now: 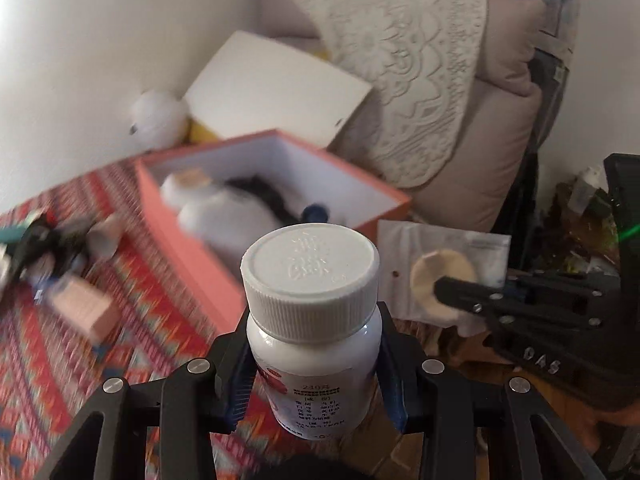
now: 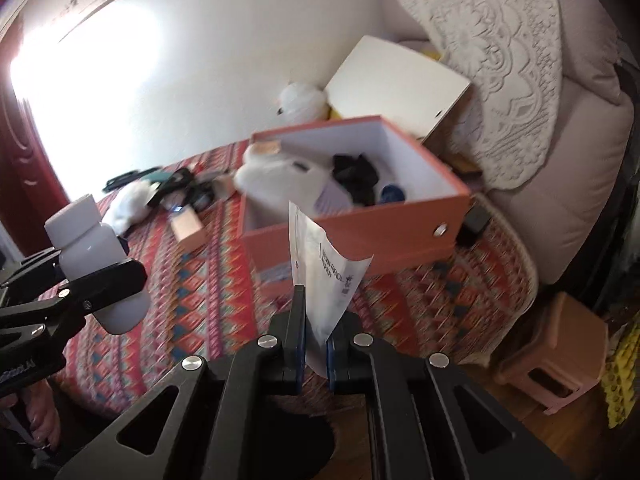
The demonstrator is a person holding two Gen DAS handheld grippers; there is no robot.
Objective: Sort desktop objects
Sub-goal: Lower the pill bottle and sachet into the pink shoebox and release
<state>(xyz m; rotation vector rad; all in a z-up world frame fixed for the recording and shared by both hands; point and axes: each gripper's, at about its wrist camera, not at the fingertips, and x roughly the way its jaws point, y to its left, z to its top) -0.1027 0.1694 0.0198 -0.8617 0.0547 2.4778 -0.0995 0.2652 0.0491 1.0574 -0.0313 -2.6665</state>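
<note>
My left gripper is shut on a white pill bottle with a ribbed white cap, held upright in the air; the same bottle shows at the left of the right wrist view. My right gripper is shut on a flat white sachet, which stands up from the jaws; the sachet has a round beige pad inside. Ahead sits an open salmon-pink box on the patterned cloth, with white, black and blue items inside. In the left wrist view the box lies just behind the bottle.
A red patterned cloth covers the table. Loose items and a small pink carton lie left of the box. A white lid leans behind it. A sofa with a lace cover and a pink stool stand at the right.
</note>
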